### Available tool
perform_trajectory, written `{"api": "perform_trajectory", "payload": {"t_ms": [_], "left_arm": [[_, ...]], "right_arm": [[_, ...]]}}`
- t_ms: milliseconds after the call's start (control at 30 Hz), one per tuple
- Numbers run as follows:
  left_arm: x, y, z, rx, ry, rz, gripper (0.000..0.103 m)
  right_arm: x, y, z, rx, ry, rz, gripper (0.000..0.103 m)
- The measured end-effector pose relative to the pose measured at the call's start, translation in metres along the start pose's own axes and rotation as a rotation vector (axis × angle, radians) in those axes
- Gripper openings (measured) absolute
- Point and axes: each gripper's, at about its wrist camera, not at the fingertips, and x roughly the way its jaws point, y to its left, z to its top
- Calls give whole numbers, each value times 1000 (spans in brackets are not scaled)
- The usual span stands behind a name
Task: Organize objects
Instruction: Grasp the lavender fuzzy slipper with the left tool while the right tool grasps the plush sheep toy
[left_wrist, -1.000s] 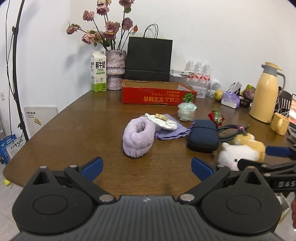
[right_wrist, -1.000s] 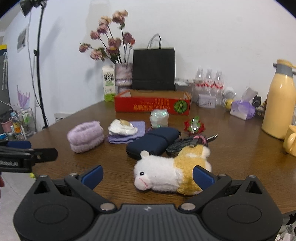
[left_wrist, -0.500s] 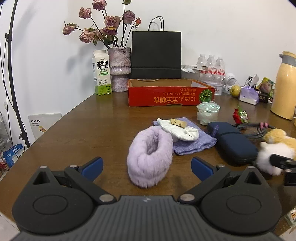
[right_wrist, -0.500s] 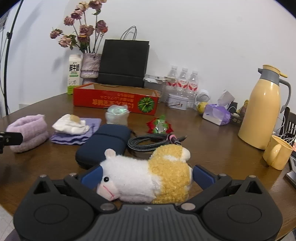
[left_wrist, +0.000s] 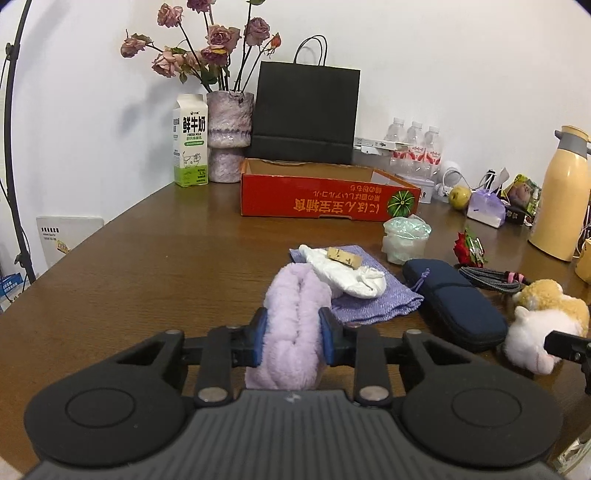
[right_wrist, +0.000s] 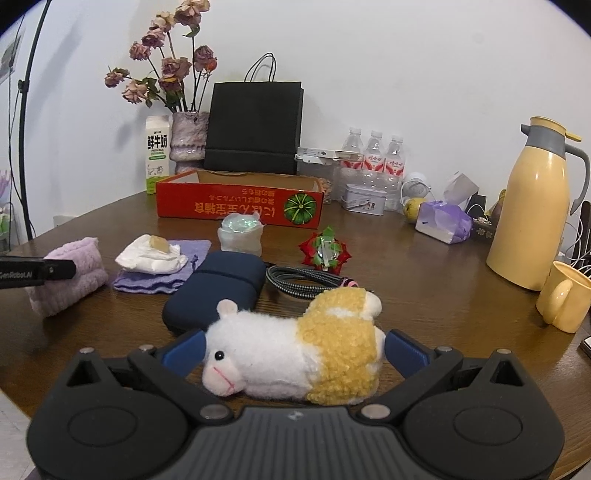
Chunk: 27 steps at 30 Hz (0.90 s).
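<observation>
I'm seeing a milk carton standing beside a vase of roses. A yellow thermos is standing near a yellow mug.

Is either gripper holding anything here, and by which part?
The left gripper is shut on the fluffy lilac headband, squeezing its near end. The right gripper straddles the white-and-yellow plush hamster, jaws open.

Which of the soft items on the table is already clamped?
The fluffy lilac roll, squeezed between the left gripper's jaws; the plush toy merely lies between the open right ones.
</observation>
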Motion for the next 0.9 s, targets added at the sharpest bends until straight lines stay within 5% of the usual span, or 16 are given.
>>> {"api": "perform_trajectory", "payload": {"t_ms": [633,900], "left_arm": [[-34,4,-2,-24,-18,4,30],[-46,5,0,-24,-39,5,30]], "right_arm": [[21,-35,42,43,176,140,103],[72,-63,48,245,339,80,102]]}}
